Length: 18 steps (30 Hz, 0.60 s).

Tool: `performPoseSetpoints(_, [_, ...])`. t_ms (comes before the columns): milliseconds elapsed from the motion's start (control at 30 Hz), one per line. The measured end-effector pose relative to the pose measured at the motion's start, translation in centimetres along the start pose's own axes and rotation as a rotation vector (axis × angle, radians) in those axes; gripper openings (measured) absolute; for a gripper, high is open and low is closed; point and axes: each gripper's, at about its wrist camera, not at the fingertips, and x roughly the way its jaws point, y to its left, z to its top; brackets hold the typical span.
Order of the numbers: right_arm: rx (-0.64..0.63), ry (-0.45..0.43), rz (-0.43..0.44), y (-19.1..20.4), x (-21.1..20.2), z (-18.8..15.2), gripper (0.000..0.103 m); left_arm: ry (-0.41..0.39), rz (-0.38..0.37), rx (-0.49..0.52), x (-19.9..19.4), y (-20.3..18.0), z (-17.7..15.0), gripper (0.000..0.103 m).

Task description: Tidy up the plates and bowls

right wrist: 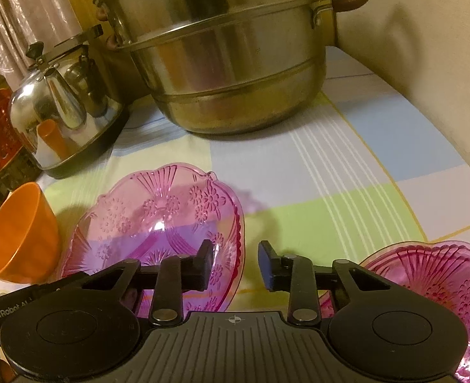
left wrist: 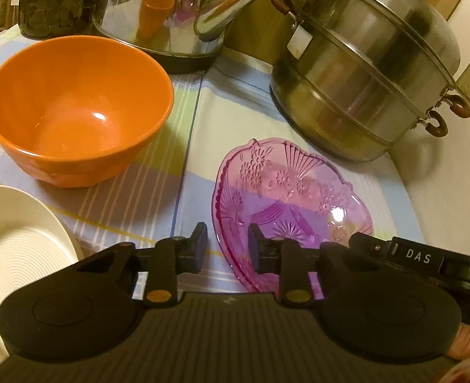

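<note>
Left gripper (left wrist: 227, 249) narrowly straddles the pink dish (left wrist: 292, 198) rim; right gripper (right wrist: 235, 265) narrow, empty over bare cloth (right wrist: 314, 191).

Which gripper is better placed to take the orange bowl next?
Left, probably. The orange bowl stands just ahead and to the left of the left gripper, with nothing between them. From the right gripper it lies beyond the pink dish, at the far left.

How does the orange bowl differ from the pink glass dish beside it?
The orange bowl is opaque, plain, deep and round; the pink glass dish is see-through, embossed with flowers, shallow and scallop-edged. Both sit upright and empty on the striped tablecloth.
</note>
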Motion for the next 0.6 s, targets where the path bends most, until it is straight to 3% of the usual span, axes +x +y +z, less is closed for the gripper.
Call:
performPoseSetpoints(333, [0.0, 0.013, 0.009, 0.17, 0.3, -0.14, 0.016, 0.005, 0.001, -0.003, 0.21, 0.06, -0.14, 0.011])
performPoseSetpoints(600, [0.013, 0.007, 0.016, -0.05, 0.17, -0.11, 0.011, 0.004, 0.0, -0.014, 0.11, 0.13, -0.1, 0.01])
